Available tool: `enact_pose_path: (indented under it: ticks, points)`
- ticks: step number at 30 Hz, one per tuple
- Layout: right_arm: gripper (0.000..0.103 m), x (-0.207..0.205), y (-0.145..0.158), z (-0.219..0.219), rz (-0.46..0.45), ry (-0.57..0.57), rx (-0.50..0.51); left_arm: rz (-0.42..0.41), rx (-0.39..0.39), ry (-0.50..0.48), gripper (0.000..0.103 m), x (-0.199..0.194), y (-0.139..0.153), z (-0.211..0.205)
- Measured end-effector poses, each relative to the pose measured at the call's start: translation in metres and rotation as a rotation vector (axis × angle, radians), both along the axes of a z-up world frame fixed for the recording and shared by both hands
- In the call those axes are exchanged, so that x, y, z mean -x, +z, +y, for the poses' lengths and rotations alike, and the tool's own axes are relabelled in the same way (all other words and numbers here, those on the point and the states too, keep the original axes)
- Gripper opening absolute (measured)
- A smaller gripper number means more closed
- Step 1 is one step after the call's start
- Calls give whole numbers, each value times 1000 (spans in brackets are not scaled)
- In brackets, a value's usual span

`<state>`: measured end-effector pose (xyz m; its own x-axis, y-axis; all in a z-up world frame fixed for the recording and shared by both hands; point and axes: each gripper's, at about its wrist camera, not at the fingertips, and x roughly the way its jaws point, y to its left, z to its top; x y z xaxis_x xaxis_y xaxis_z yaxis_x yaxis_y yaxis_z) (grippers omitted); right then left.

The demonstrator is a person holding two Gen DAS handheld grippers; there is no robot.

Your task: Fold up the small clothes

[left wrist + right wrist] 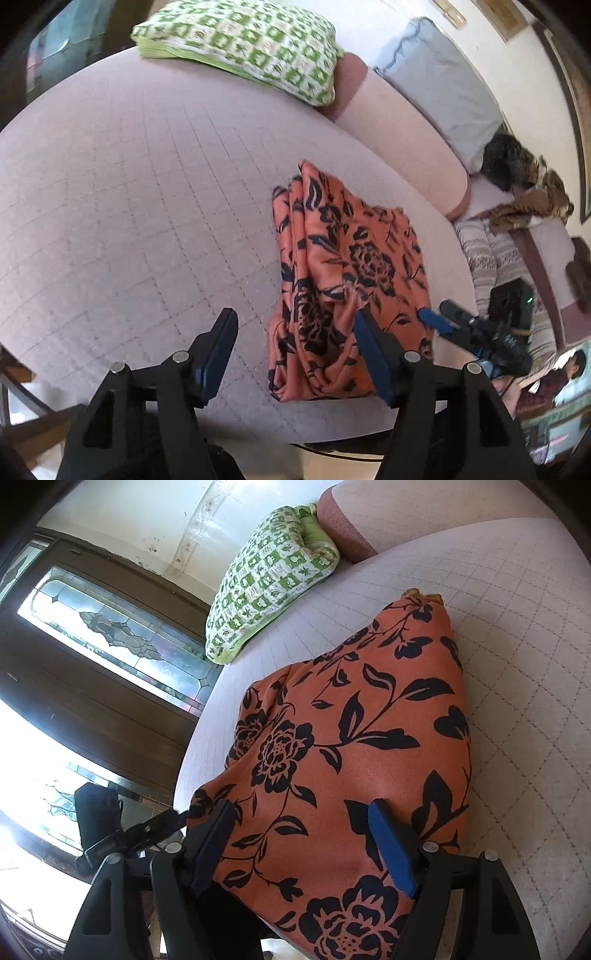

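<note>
We have the orange cloth with a black floral print (343,280) lying partly folded on the pale quilted bed cover (129,203), near its right-hand edge, with its long axis running away from us toward the pink bolster (402,136). From the left gripper (295,354) the cloth lies ahead and to the right; only the right-hand jaw overlaps its near edge, and the left-hand jaw stands over bare quilt. Those jaws are spread wide and grip nothing.

The right gripper (303,845) is the nearer one: in its own view the cloth (351,738) fills the space between and beyond its jaws, which are also spread wide. We cannot tell whether the blue pads (391,853) press on the fabric or hover just above it, but nothing is pinched. In our judgement the next fold turns on the near edge, which sits right under the right gripper. A green-and-white checked pillow (243,44) rests well apart at the far end.
</note>
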<state>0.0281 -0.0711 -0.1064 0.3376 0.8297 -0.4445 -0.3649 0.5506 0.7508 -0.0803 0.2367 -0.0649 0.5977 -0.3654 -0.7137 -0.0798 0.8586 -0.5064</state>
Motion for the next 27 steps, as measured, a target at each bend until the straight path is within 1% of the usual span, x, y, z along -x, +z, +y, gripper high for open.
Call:
enact_pose_path:
  ticks: [1,2,3,4,5,6,7,8,9,10,11,12,15,16,18,19,20,23,25,27]
  points:
    - [78,0,0,-1,2,-1,-4,-14,30,-5,66,2,5,1]
    - [78,0,-1,-1,4,-4,-9,-30,85,-31,66,0,11,-4]
    - [78,0,-1,-2,5,-6,-10,-42,109,-56,66,0,13,-9]
    - [78,0,-1,-2,4,-10,-9,-54,115,-75,66,-3,14,-17]
    - [78,1,-1,-2,2,-12,-6,-49,102,-75,66,-7,11,-24]
    - [78,1,-1,-1,-2,-12,-3,-1,95,-55,62,-15,-2,-30]
    - [78,1,-1,-2,-5,-11,-1,83,117,-19,29,-20,-22,-29]
    - [78,2,-1,-2,-5,-11,-1,176,160,22,8,-20,-46,-25]
    - [78,2,-1,-3,-5,-9,-4,247,225,81,9,-13,-73,-17]
    - [78,1,-2,-3,-2,-4,-8,251,317,111,8,-3,-91,-10]
    - [78,1,-3,-2,6,2,-9,229,362,129,8,3,-94,-6]
    - [78,1,-3,-2,4,4,-5,226,348,132,8,3,-90,-6]
    - [79,0,-2,-1,-3,8,6,219,223,83,10,-2,-70,-20]
    - [79,0,-2,-1,2,7,1,221,186,66,13,-4,-67,-25]
    - [79,0,-2,-4,11,1,-11,202,124,37,29,-5,-51,-31]
    - [79,0,-1,-4,13,0,-14,174,74,28,44,-3,-39,-35]
    - [79,1,0,-4,13,0,-13,127,8,29,55,-1,-23,-37]
    - [79,4,1,-3,7,6,-5,5,-115,7,64,-7,15,-39]
    - [79,4,1,-2,8,4,-8,-39,-155,-32,65,-30,23,-40]
    - [79,4,1,-1,9,2,-11,-43,-170,-74,65,-65,17,-35]
